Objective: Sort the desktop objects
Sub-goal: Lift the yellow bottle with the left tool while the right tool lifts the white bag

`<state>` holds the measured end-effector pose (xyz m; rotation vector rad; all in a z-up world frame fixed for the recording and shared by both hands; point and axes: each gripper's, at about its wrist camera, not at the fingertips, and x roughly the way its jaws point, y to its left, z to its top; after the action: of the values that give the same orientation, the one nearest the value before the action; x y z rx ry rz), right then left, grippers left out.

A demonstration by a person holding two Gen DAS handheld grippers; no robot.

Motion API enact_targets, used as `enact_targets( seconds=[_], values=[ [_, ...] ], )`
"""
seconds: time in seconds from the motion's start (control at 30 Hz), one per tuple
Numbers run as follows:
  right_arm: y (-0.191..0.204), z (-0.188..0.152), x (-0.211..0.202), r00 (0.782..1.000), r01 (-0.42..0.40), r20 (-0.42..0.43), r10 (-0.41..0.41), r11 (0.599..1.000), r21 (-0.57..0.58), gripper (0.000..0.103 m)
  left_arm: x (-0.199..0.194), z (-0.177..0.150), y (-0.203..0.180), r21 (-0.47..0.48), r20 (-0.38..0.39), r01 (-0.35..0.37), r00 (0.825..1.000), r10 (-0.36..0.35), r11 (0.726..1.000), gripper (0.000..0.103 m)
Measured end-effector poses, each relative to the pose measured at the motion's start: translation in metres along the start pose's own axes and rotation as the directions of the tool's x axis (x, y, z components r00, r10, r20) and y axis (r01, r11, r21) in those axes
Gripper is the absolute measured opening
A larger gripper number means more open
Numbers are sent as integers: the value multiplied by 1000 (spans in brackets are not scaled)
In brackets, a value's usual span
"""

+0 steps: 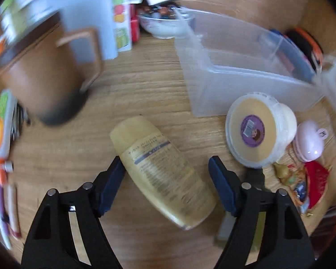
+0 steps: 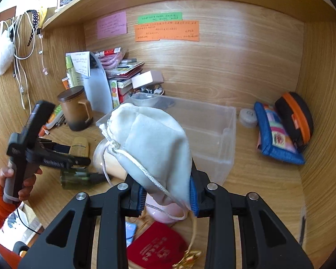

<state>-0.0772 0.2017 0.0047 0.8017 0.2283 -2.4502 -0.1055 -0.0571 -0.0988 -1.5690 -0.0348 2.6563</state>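
Note:
My left gripper (image 1: 166, 168) is open, its jaws on either side of a yellow lotion bottle (image 1: 161, 168) that lies on the wooden desk. The left pad touches or nearly touches the bottle; the right pad stands apart. My right gripper (image 2: 166, 196) is shut on a white drawstring pouch (image 2: 150, 143) and holds it above the desk in front of a clear plastic bin (image 2: 203, 132), which also shows in the left wrist view (image 1: 242, 67). The left gripper (image 2: 62, 157) shows in the right wrist view, over the bottle (image 2: 79, 145).
A brown lidded mug (image 1: 40, 76) stands left of the bottle. A round cream tub (image 1: 257, 132), a pink case (image 1: 309, 143) and a red pouch (image 1: 315, 179) lie at the right. A bowl (image 1: 165, 24), books, and blue and orange-black pouches (image 2: 280, 130) sit at the back.

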Motion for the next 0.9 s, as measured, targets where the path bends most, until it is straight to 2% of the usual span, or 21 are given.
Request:
enact_targets(
  seconds=[0.07, 0.1, 0.13, 0.3, 0.5, 0.57, 0.6, 0.63, 0.7, 0.9],
  values=[
    [-5, 7, 3, 1000, -3, 4, 3, 1000, -4, 28, 3, 5, -6, 25, 5, -1, 1000, 1, 1000, 64],
    [-6, 10, 4, 1000, 0, 4, 0, 1000, -9, 28, 5, 8, -5, 31, 6, -3, 1000, 3, 1000, 53],
    [-7, 13, 6, 1000, 6, 7, -6, 1000, -16, 28, 7, 11, -7, 43, 8, -1, 1000, 1, 999, 50],
    [-9, 19, 15, 1000, -3, 1, 3, 1000, -28, 28, 11, 18, -11, 62, 17, 0, 1000, -1, 998, 47],
    [-12, 22, 26, 1000, -3, -16, 2, 999, -33, 28, 8, 23, -7, 17, 40, 15, 999, -16, 1000, 44],
    [-15, 23, 28, 1000, 4, -19, -5, 999, -34, 28, -3, 21, -5, 13, 75, 4, 997, -5, 1000, 39],
    [-16, 24, 29, 1000, 6, -20, -7, 999, -35, 28, -7, 21, -5, 7, 91, 4, 996, -5, 1000, 31],
    [-17, 24, 30, 1000, 8, -21, -9, 999, -34, 28, -15, 19, -4, 3, 111, 15, 994, -16, 1000, 27],
    [-19, 26, 32, 1000, 9, -23, -10, 999, -32, 28, -24, 21, -3, -1, 133, 33, 991, -33, 999, 25],
    [-21, 29, 35, 1000, 6, -26, -6, 1000, -29, 28, -12, 36, -10, 70, 71, 18, 997, -23, 997, 26]
  ],
)
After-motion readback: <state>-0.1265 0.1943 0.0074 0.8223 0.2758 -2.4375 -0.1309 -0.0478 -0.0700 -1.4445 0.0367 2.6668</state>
